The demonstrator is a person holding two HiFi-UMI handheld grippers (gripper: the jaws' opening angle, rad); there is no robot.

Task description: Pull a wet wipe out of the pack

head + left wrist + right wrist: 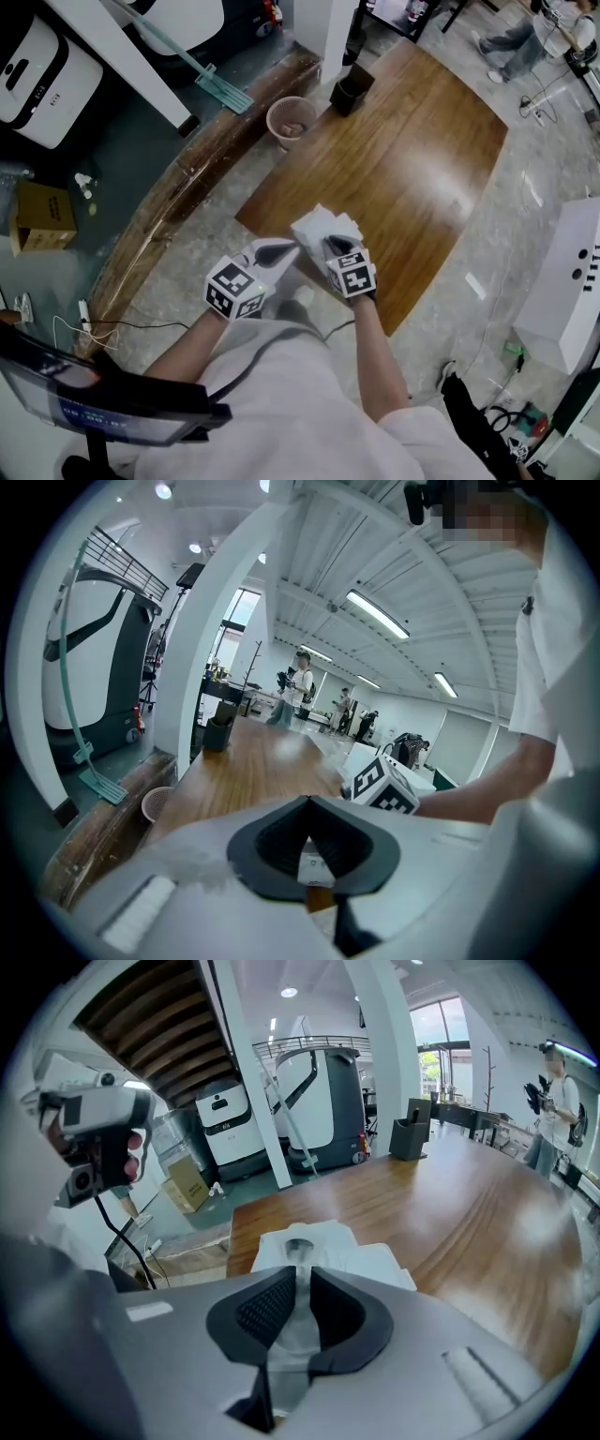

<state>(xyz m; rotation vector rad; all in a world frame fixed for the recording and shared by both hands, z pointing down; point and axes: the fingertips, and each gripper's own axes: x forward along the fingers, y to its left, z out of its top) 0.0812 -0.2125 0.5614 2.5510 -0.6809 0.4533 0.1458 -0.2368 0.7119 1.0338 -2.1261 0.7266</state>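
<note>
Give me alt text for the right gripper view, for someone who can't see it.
The right gripper pinches a thin, translucent white wet wipe between its dark jaws. The wipe rises from a flat white wipe pack on a brown wooden table. A black desk holder stands at the table's far end.

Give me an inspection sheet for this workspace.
Surface: wooden table, mostly bare.
Job's things: wipe pack at the near corner; wet wipe runs from its opening.
Clutter: black holder at the far corner.
Grippers: left gripper apparently shut on the wipe pack's edge; right gripper shut on the wet wipe.
Cables: floor cables left of the table.
Surroundings: pink basket, cardboard box, seated person.
</note>
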